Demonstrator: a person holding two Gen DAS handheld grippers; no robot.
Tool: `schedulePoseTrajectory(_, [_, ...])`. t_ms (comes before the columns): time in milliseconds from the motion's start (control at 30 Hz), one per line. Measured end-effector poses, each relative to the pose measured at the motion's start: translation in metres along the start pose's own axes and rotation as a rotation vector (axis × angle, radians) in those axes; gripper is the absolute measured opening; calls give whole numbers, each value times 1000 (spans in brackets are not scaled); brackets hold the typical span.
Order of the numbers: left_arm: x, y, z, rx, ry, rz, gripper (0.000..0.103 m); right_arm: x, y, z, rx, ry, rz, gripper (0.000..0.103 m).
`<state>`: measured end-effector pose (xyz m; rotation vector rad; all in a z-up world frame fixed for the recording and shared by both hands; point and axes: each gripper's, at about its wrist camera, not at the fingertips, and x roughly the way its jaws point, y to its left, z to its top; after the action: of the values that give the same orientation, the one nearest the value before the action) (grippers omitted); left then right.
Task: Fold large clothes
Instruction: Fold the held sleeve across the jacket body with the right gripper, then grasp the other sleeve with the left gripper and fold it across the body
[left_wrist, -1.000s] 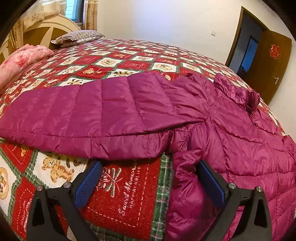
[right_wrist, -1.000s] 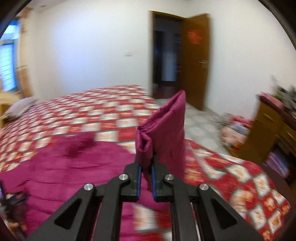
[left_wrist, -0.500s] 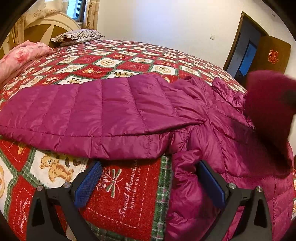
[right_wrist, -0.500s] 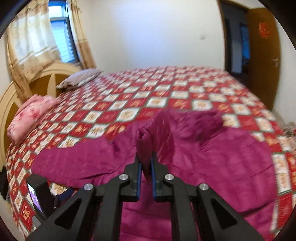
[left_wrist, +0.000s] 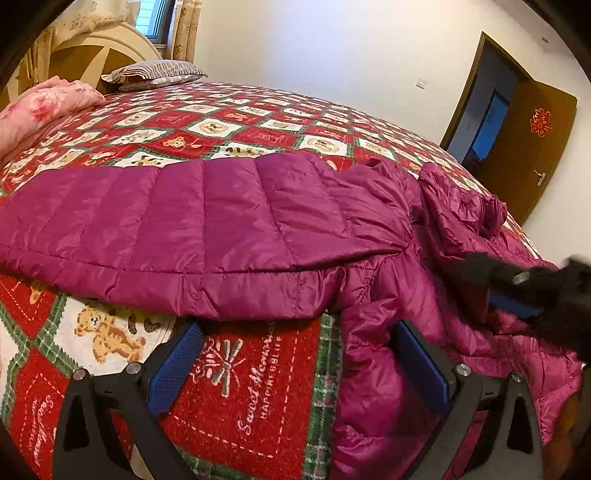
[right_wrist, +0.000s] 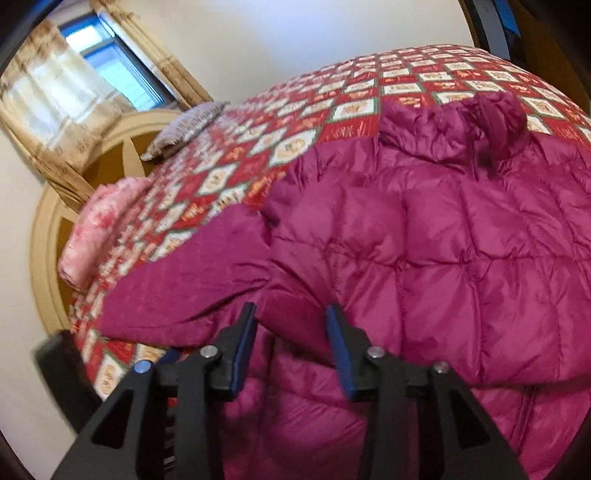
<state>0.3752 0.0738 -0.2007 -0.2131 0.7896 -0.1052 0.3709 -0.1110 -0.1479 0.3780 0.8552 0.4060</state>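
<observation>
The magenta down jacket (right_wrist: 424, 229) lies spread on the bed (left_wrist: 258, 129), one sleeve (left_wrist: 184, 221) stretched toward nine o'clock. The right gripper (right_wrist: 291, 332) has just been opening, its jaws apart over the fabric without pressing it. The left gripper (left_wrist: 295, 354) gapes wide at the jacket's edge.

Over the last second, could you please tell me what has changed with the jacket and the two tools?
The right tool carried the pinched right sleeve across and down onto the magenta puffer jacket. Its jaws have just been opening, so the sleeve is released and lies folded over the body. The left tool stayed open and in place near the hem, and the left sleeve remains stretched across the quilt.
</observation>
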Motion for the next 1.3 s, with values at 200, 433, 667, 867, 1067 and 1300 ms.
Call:
schedulePoseTrajectory(200, [1, -1, 0, 7, 8, 11, 102, -70, -7, 5, -84, -161, -85, 69])
schedulePoseTrajectory(433, [4, -7, 2, 35, 32, 58, 102, -114, -100, 9, 12, -228, -482, 34])
schedulePoseTrajectory(667, [-13, -31, 17, 131, 43, 155, 102, -107, -172, -9, 97, -142, -562, 31])
schedulePoseTrajectory(867, [-37, -83, 39, 207, -81, 111, 102, -97, -176, -16, 40, -141, -588, 34])
schedulePoseTrajectory(1067, [29, -136, 39, 235, 17, 232, 102, -103, -181, -22, 41, -173, -535, 47])
schedulePoseTrajectory(1300, [51, -136, 25, 236, 71, 264, 102, -96, -174, -23, -2, -172, -537, 57])
